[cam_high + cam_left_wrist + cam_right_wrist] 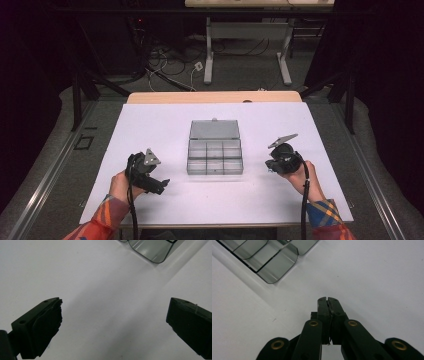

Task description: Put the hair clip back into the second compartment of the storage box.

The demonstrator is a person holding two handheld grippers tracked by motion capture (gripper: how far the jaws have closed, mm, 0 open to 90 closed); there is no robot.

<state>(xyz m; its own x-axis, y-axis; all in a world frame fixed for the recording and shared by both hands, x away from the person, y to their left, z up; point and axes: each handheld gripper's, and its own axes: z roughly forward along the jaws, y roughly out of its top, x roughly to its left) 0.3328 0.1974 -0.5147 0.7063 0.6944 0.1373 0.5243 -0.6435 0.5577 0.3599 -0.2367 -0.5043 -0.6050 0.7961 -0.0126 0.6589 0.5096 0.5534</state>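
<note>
Nearest us in the high view, our plaid sleeves come in at the bottom edge, each hand gripping its tool above the white bench [165,205]. We hold the left gripper [161,185] with its jaws spread wide; in its own view they stand far apart over bare bench, clasping nothing. We hold the right gripper [328,300] with its jaws pressed together, nothing between them. Between the two grippers lies the clear compartment box [215,156], its lid folded back away from us. One rounded corner of it shows ahead of the left jaws, well apart; its divided trays sit ahead of the right jaws, near but untouched.
</note>
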